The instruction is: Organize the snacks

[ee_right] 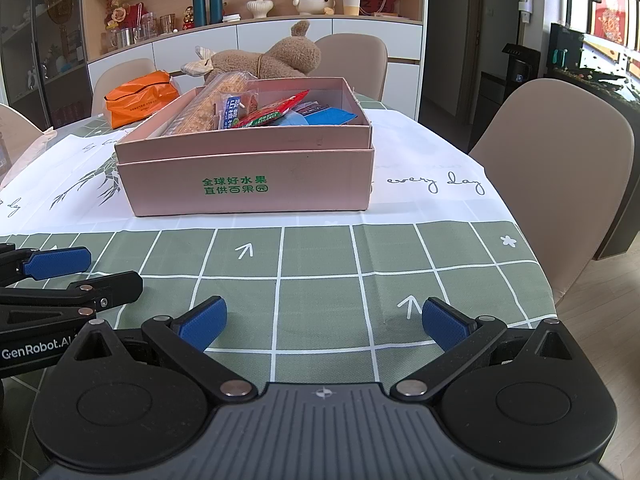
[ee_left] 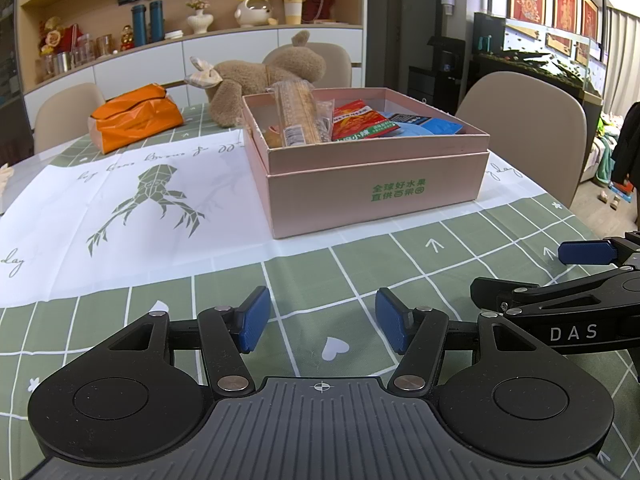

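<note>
Green checked tabletop (ee_left: 360, 264) carries the pink box (ee_left: 372, 184) at frame centre, snacks (ee_left: 356, 122) piled inside. Left gripper (ee_left: 322, 320) and right gripper (ee_right: 324, 320) hover near, jaws released, empty. Tall cracker pack (ee_left: 298, 114) leans out; careless reaching may tip it

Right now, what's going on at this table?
A person holds two grippers low over the green checked tablecloth, both open and empty. The left gripper and right gripper face a pink box already holding snack packets. An orange bag and a plush toy lie behind it, untouched.
</note>
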